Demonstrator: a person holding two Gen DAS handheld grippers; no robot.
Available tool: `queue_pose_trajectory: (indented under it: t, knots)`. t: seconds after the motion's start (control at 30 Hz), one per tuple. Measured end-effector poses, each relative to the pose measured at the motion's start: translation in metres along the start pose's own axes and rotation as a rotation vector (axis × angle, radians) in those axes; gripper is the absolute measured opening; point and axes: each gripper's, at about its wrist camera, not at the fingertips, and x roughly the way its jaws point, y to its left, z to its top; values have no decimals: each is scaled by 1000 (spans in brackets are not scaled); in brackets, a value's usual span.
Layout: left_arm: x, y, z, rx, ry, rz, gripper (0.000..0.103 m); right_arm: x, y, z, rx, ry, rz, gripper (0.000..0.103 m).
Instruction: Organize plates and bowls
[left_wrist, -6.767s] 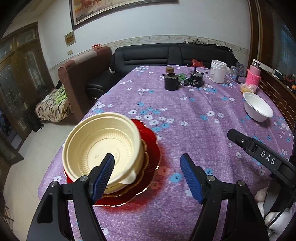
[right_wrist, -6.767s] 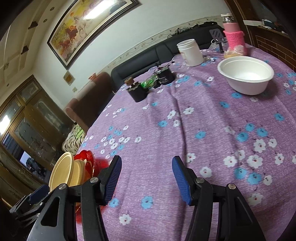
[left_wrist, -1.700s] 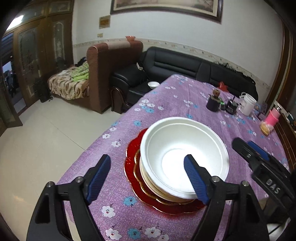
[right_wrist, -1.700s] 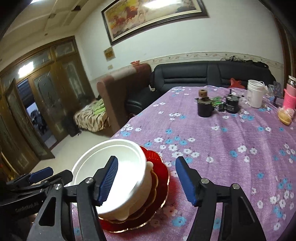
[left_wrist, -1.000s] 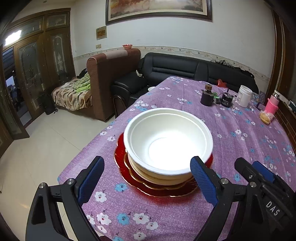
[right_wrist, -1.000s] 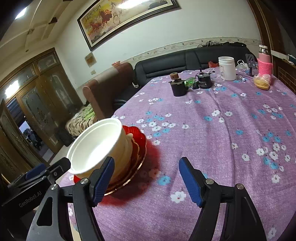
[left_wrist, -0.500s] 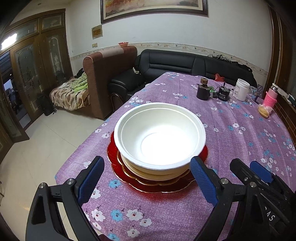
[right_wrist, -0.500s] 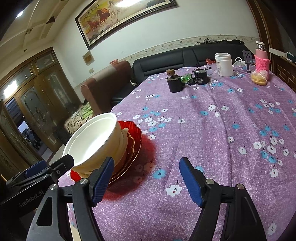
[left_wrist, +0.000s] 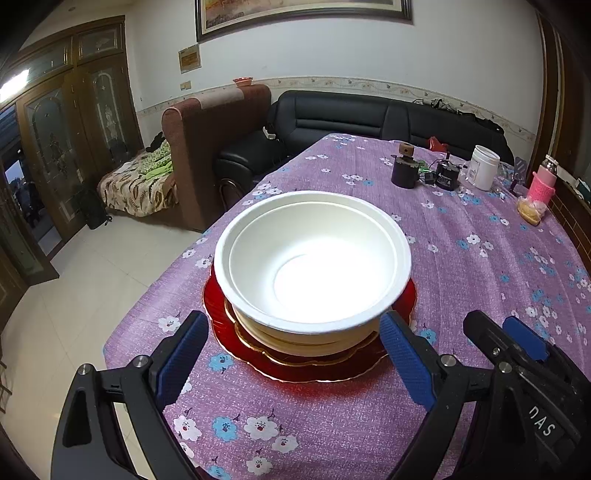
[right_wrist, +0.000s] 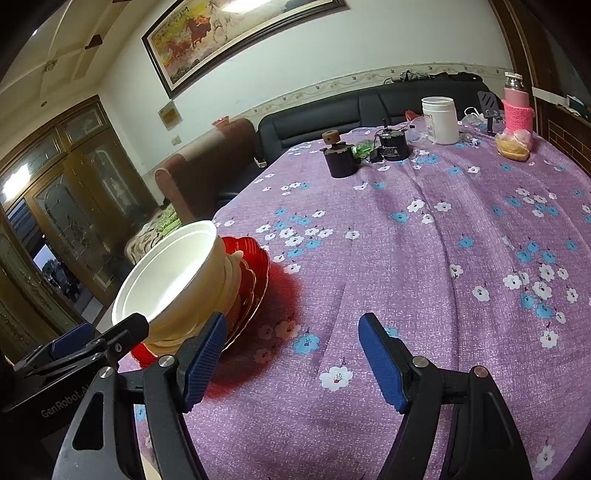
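A white bowl (left_wrist: 312, 258) sits nested in a cream bowl (left_wrist: 295, 338), and both rest on a gold-rimmed red plate (left_wrist: 236, 343) near the table's left edge. My left gripper (left_wrist: 291, 325) is open; its blue pads (left_wrist: 181, 354) stand either side of the stack's near edge, apart from it. The right wrist view shows the same white bowl (right_wrist: 173, 273), cream bowl (right_wrist: 232, 271) and red plate (right_wrist: 258, 266) at the left. My right gripper (right_wrist: 293, 328) hangs open over bare cloth, to the right of the stack, with nothing between its fingers.
The table (left_wrist: 480, 266) wears a purple flowered cloth. At its far end stand a black jar with a wooden knob (left_wrist: 404, 170), a white jar (left_wrist: 484, 171), a pink bottle (left_wrist: 541, 182) and a snack bag (left_wrist: 530, 214). A brown armchair (left_wrist: 207, 155) and tiled floor lie to the left.
The white bowl, earlier alone at the table's far right, now sits in the cream bowl. Over the last second both open grippers have drawn back slightly from the stack.
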Motion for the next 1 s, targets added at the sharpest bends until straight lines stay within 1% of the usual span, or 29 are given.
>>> queue_pose_trajectory:
  t: [0.37,0.5,0.57,0.6,0.67,0.73,0.77,0.83,0.87,0.93,1.0]
  knots:
    - [4,2,-1,-4,7,2,94,-3,-5,-1,7,-19,-20,79]
    - [4,3,-1,-3,2,4,94,-4,-5,-3,-5,-25,-40,80]
    - [3,4,-2,-10,-13,12,94,-4,-4,-3,-10,-25,-45,80]
    - [0,5,-2,-17,-31,21,94,-4,-4,-4,-14,-27,-48,80]
    - [-10,7,-4,-40,-93,58,94,-6,0,-5,-31,-39,-61,80]
    - [-31,12,-5,-77,-210,127,98,-9,4,-5,-60,-58,-77,80]
    - [-39,14,-5,-92,-252,144,103,-10,7,-5,-77,-67,-83,81]
    - [-48,19,-8,-122,-297,144,103,-12,13,-6,-106,-80,-84,82]
    - [-49,21,-9,-130,-290,138,103,-12,14,-6,-112,-80,-79,83]
    - [-43,23,-7,-125,-239,88,103,-12,17,-7,-122,-76,-64,83]
    - [-35,25,-6,-121,-190,65,103,-11,20,-9,-132,-71,-55,83]
